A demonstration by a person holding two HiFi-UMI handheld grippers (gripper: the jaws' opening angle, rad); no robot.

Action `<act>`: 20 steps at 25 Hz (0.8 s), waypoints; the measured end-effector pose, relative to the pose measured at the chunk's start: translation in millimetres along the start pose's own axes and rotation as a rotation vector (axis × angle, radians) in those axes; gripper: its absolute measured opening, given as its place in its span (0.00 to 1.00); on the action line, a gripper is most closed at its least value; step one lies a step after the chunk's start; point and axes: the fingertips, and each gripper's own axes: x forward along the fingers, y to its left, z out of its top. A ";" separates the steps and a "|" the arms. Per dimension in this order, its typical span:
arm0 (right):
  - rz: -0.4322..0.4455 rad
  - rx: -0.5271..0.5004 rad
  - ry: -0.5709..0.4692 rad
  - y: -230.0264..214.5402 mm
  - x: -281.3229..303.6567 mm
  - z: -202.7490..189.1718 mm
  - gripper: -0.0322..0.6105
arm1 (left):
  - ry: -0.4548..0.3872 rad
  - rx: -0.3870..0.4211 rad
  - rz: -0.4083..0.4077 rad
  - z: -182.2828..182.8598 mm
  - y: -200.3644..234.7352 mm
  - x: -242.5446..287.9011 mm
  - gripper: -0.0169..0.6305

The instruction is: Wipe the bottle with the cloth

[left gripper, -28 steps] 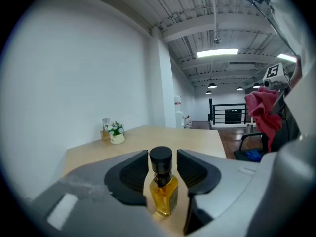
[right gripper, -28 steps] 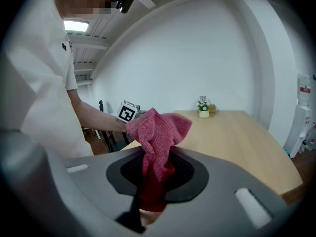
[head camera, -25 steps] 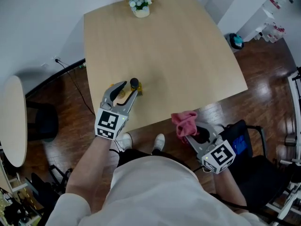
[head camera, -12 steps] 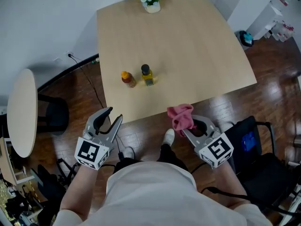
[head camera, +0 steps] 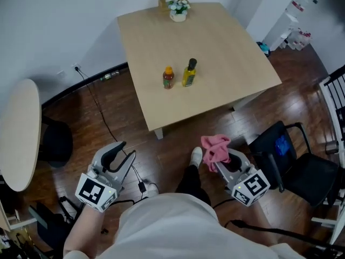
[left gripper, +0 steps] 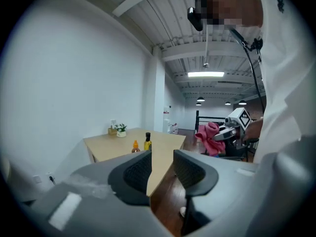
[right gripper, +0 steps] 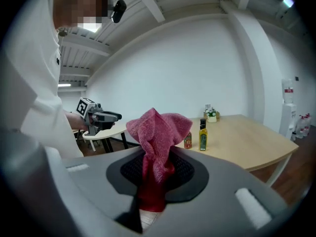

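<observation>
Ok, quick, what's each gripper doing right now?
Left gripper: just closed, nothing between its jaws.
Right gripper: shut on the pink cloth.

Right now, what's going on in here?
A person stands a little way off from the table, a gripper in each hand. The right gripper is shut on a pink cloth. The left gripper is empty; its jaws have just closed on nothing. A tall yellow bottle and a small orange-capped bottle stand untouched on the table, so no wiping is happening at this moment.
</observation>
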 end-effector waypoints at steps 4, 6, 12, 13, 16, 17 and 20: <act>-0.040 0.009 0.013 70.0 -19.4 -14.6 0.19 | -0.009 -0.004 -0.030 -21.9 -4.3 -56.6 0.25; -0.049 0.001 0.018 93.5 -31.7 -16.2 0.19 | -0.027 -0.011 -0.038 -23.9 -11.1 -78.7 0.25; -0.055 -0.032 -0.017 131.1 -52.6 -4.4 0.19 | -0.086 -0.009 -0.035 -18.2 -30.5 -111.4 0.25; -0.049 -0.040 -0.020 134.9 -54.6 -2.5 0.19 | -0.094 -0.010 -0.035 -17.3 -35.0 -113.7 0.25; -0.041 -0.057 -0.033 145.4 -64.7 0.9 0.19 | -0.098 -0.024 -0.043 -19.2 -50.7 -116.3 0.25; -0.043 -0.060 -0.036 148.1 -70.6 1.0 0.19 | -0.095 -0.027 -0.050 -20.3 -58.0 -116.1 0.25; -0.053 -0.062 -0.052 153.5 -88.6 1.6 0.19 | -0.081 -0.018 -0.082 -20.4 -78.8 -110.7 0.25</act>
